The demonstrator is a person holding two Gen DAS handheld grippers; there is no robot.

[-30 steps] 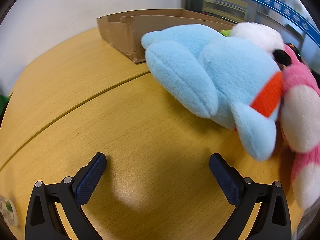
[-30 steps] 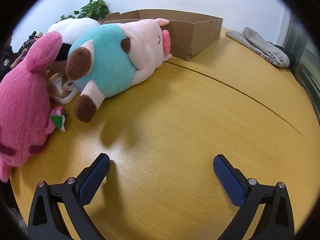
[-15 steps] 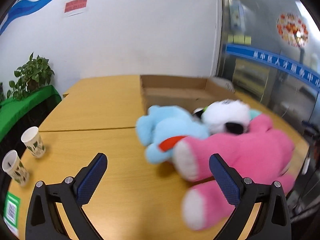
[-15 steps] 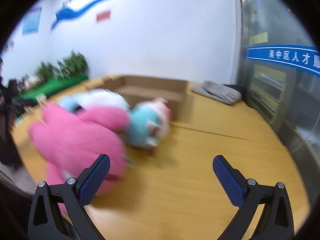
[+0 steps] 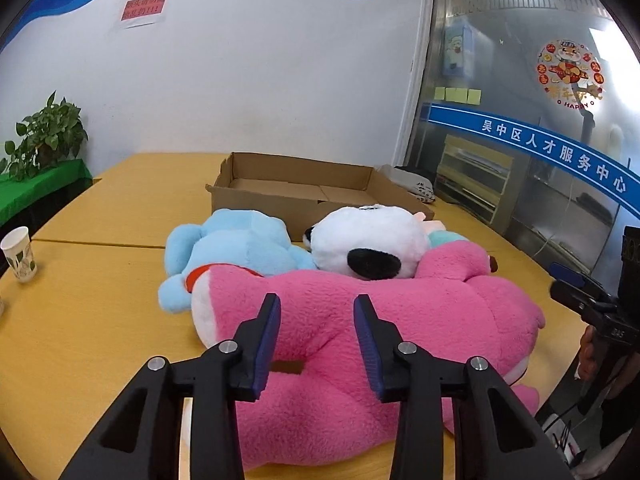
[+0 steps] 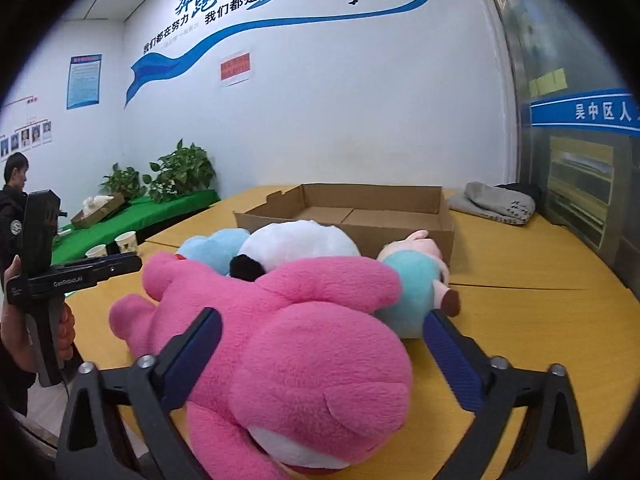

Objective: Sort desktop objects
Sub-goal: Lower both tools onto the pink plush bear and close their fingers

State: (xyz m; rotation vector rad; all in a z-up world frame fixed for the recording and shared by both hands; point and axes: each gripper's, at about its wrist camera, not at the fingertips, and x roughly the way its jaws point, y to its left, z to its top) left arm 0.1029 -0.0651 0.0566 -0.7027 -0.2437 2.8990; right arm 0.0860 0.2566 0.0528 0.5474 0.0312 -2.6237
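A big pink plush toy (image 5: 420, 312) lies on the wooden table (image 5: 100, 320), nearest to me. Behind it lie a light blue plush (image 5: 240, 252), a white plush with a black ear (image 5: 368, 244) and a teal-and-pink plush (image 6: 416, 280). An open cardboard box (image 5: 296, 192) stands behind them. My left gripper (image 5: 316, 320) has narrowed around a fold of the pink plush's leg. My right gripper (image 6: 320, 344) is open, its jaws on either side of the pink plush's head (image 6: 320, 368).
Paper cups (image 5: 18, 254) stand at the table's left edge. A grey cloth bundle (image 6: 492, 202) lies at the far right of the table. Potted plants (image 6: 180, 172) stand on a green-covered bench to the left. A glass partition is on the right.
Both grippers rose from close to the table and swung round to the pink plush. The left jaws have narrowed from wide open onto the plush. The right jaws now straddle its head.
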